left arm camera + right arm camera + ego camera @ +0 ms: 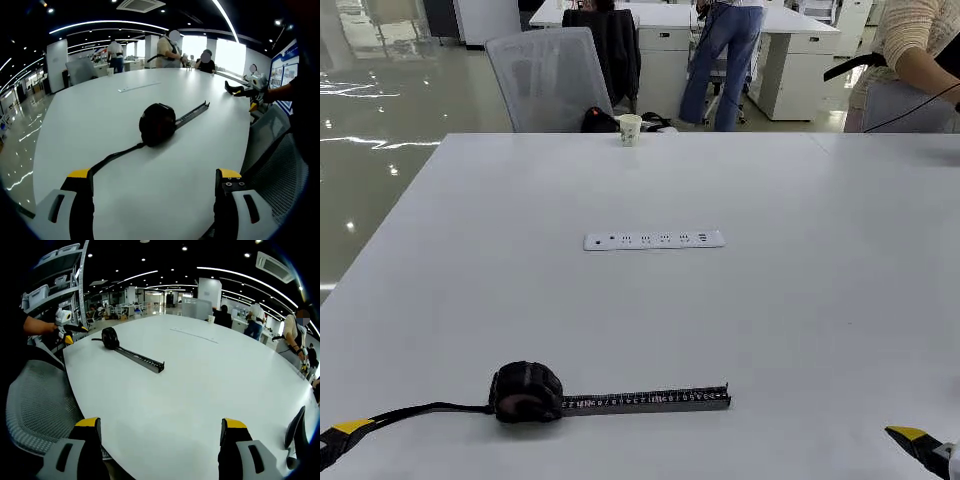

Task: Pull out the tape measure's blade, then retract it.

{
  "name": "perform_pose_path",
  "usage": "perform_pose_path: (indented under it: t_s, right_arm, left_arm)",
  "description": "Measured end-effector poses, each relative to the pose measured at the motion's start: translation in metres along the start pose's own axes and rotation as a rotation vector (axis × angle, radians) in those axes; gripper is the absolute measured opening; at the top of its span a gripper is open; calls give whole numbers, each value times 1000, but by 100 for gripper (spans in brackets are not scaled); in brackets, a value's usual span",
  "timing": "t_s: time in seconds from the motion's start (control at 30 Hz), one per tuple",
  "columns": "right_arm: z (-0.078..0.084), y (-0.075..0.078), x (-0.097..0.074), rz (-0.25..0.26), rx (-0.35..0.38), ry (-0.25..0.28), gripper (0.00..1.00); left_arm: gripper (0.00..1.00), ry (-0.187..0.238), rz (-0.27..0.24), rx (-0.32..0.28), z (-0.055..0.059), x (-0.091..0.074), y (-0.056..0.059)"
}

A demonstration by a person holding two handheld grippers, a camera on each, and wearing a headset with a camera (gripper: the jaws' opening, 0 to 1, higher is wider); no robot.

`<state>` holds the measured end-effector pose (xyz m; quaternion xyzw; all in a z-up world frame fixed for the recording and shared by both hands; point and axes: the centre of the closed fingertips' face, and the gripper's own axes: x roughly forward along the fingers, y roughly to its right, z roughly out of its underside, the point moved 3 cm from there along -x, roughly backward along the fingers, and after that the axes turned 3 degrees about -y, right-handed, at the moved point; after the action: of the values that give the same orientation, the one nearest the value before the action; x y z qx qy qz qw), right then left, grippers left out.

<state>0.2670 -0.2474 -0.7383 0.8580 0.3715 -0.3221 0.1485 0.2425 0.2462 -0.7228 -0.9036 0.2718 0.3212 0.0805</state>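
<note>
White table (800, 300), broad, mostly bare. Tape measure (582, 402) lies near the person's edge. Black case (157, 124) sits flat. Blade (140, 359) lies drawn out from the case toward the person's right, so the long axis runs crosswise to the person, with the hooked tip (725, 397) at the end away from the case. Left claw (154, 175) is spread wide with nothing between the jaws. It sits off the case's strap side, with case and blade roughly in line ahead of it. Right claw (161, 423) is also spread and empty, well apart from the case, out past the tip and nearer the person. Left is closer to the case, right closer to the tip. As I read it, the pull is done or partly done and the retract remains. Power strip (654, 240) lies beyond the case, paper cup (630, 128) farther beyond at the far edge. Thin black strap (430, 409) trails from the case toward the left claw. Whether its end touches a jaw, I cannot tell. Both claws are cut off at the head view's bottom corners. Lock button not made out, blade markings too small to read.
</note>
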Motion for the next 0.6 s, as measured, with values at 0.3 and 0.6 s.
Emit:
perform_pose_path:
  t_s: [0.3,0.6]
  right_arm:
    - [5,-1,2,8,-32,-68,99]
    - [-1,8,-2,19,2,-48,99]
  left_arm:
    - [99,-5,7,-22,-1,4,5]
    - [99,-32,-12,-24,12,2,7]
